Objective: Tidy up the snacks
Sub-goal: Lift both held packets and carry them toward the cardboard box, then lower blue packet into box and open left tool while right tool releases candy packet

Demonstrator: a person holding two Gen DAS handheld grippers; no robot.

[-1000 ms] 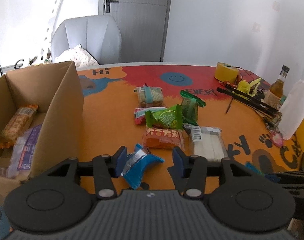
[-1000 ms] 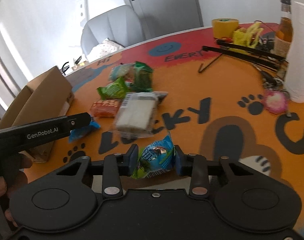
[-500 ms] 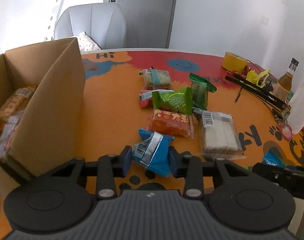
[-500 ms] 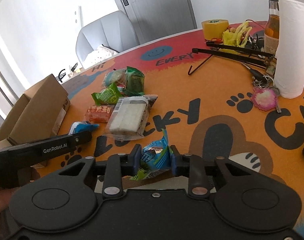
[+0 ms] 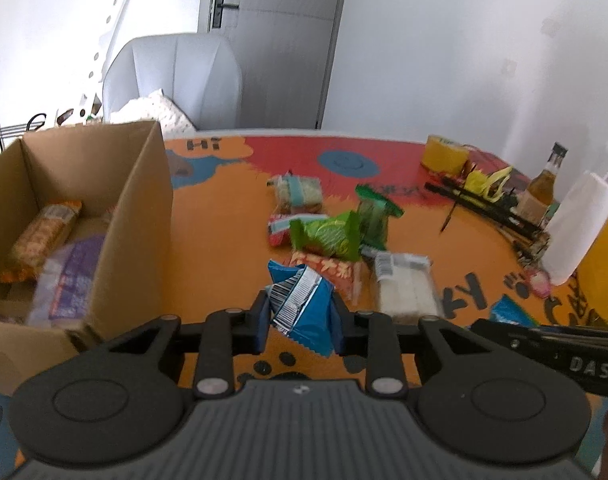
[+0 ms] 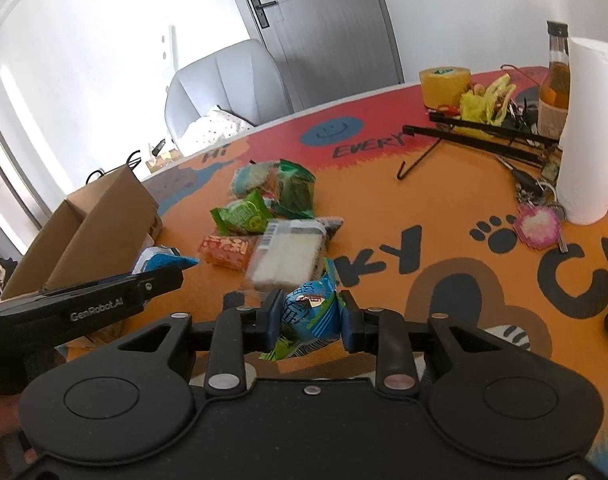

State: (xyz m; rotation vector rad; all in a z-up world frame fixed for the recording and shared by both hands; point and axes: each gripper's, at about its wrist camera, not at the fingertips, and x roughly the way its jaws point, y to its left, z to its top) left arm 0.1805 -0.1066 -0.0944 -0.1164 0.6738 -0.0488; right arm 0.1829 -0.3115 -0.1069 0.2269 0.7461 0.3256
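— Left gripper [image 5: 299, 312]: closed on what?
— Closed narrow on a blue packet [image 5: 301, 300], pinched between both fingers, barcode side facing the camera. Lifted clear of the table [image 5: 223, 240], as far as can be judged.

— And the right gripper [image 6: 310, 316]?
— Also closed, on a blue-green packet [image 6: 312, 316], crumpled between the pads. Seems raised off the table too.

— Where is the box [image 5: 143, 208]?
— Ahead and to the left of the left gripper, open at the top. Already inside: an orange bar [image 5: 39, 236] and a purple packet [image 5: 69, 280].

— What remains on the table?
— A pile straight ahead of the left gripper: white wafers [image 5: 404, 288], an orange pack [image 5: 328, 268], a green pack [image 5: 328, 234], a dark green one [image 5: 374, 216], and a biscuit pack [image 5: 297, 194] at the far end. One more pink-red packet under the green pack, only partly visible.

— Which step, then?
— Probably carrying: both packets grasped, not yet delivered.

— What is needed for the next move?
— Moving the left gripper leftward, above the near wall of the box, then opening over free space beside the purple packet. Enough height is needed, because the wall stands tall. For the right gripper, a longer path across to the same box; better one after the other, to avoid collision of the two tools.

— Any risk?
— Thin foil may slip from the pads. Some motion blur too, so exact height is hard to tell.
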